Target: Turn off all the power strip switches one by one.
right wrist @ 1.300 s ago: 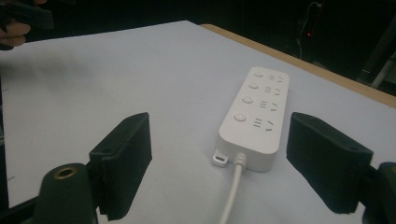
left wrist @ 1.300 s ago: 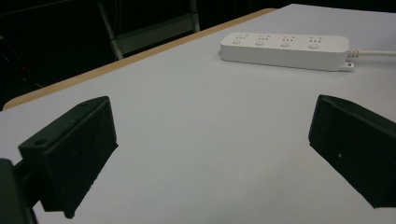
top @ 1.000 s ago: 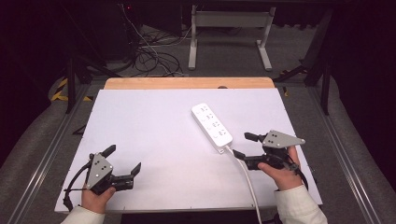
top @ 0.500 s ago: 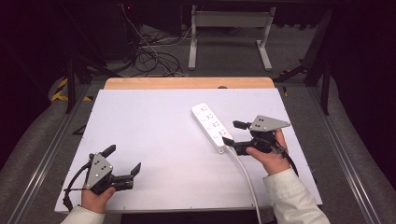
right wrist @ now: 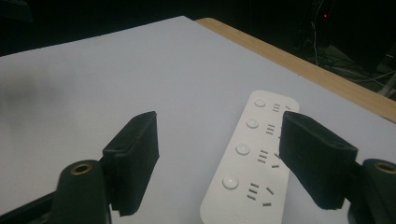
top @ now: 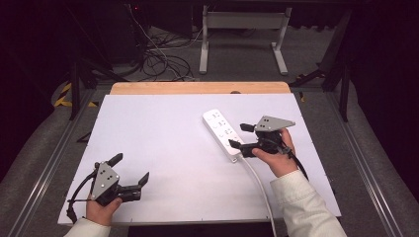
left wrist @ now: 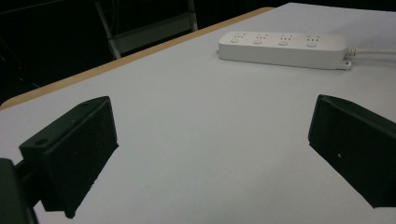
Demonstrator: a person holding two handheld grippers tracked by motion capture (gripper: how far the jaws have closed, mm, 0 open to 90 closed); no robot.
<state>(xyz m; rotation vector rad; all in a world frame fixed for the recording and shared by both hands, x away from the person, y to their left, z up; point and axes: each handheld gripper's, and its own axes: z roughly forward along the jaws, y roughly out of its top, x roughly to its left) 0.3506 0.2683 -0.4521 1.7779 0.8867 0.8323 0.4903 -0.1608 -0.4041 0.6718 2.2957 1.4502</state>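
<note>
Resting near the table's (top: 163,128) front-left corner, the left gripper (top: 129,171) gapes empty. The power strip (top: 223,133), right of centre, looks rigid, light and smooth; its cord (top: 257,182) drags. The right gripper (top: 242,136) hangs spread over its cord end, ready to pinch the long sides.

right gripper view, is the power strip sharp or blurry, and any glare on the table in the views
Right gripper view: power strip fairly sharp, jaws close-up and softer. High view: white table evenly lit, no glare, dark surroundings. Left gripper view: dim, soft shadows under the jaws.
</note>
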